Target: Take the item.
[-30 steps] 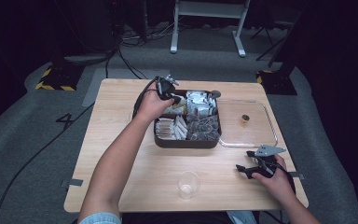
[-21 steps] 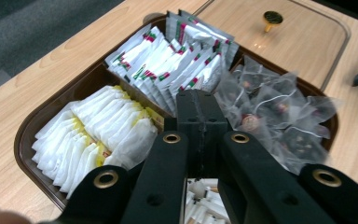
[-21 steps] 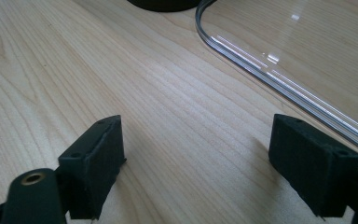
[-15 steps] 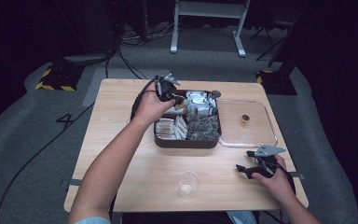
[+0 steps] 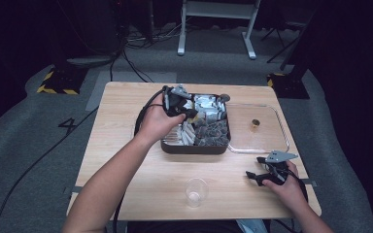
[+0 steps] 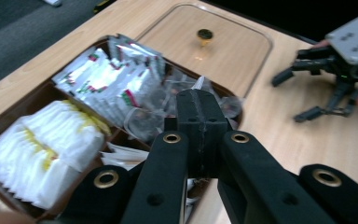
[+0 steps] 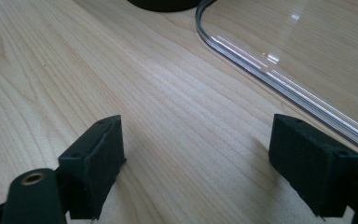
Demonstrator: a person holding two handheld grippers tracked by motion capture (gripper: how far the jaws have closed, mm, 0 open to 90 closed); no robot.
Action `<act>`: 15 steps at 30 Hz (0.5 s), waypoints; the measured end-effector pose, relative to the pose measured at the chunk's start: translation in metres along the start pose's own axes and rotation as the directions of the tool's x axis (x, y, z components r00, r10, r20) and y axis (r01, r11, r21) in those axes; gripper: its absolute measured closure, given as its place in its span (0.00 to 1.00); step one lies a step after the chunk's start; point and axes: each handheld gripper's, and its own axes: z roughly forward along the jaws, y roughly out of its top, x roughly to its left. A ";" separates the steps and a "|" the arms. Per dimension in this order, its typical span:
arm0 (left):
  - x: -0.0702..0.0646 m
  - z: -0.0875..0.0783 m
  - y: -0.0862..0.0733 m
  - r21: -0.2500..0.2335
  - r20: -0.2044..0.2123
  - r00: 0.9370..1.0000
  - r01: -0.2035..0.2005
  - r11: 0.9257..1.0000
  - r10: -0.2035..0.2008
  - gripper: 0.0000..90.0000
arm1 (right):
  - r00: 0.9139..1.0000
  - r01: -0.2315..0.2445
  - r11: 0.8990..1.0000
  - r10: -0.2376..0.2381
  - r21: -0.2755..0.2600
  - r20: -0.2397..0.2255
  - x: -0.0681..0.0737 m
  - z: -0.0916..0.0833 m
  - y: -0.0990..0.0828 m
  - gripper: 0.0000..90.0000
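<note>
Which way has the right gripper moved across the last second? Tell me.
No, it hasn't moved. In the high view the right gripper rests at the same spot on the table, just below the clear lid's near right corner.

wooden table (image 5: 121, 145), clear plastic cup (image 5: 196, 191) near the front edge, white stand (image 5: 217, 14) on grey carpet (image 5: 39, 141) behind
</note>
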 end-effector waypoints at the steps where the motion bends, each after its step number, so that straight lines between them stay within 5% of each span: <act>1: -0.004 -0.001 -0.002 -0.005 0.002 1.000 -0.005 1.000 0.005 1.00 | 1.000 0.001 1.000 -0.001 0.000 0.000 0.000 0.000 0.000 0.20; 15: -0.046 -0.015 -0.032 -0.086 0.082 0.995 -0.045 0.995 0.053 1.00 | 1.000 0.000 1.000 0.000 0.000 0.000 0.000 0.000 0.000 0.20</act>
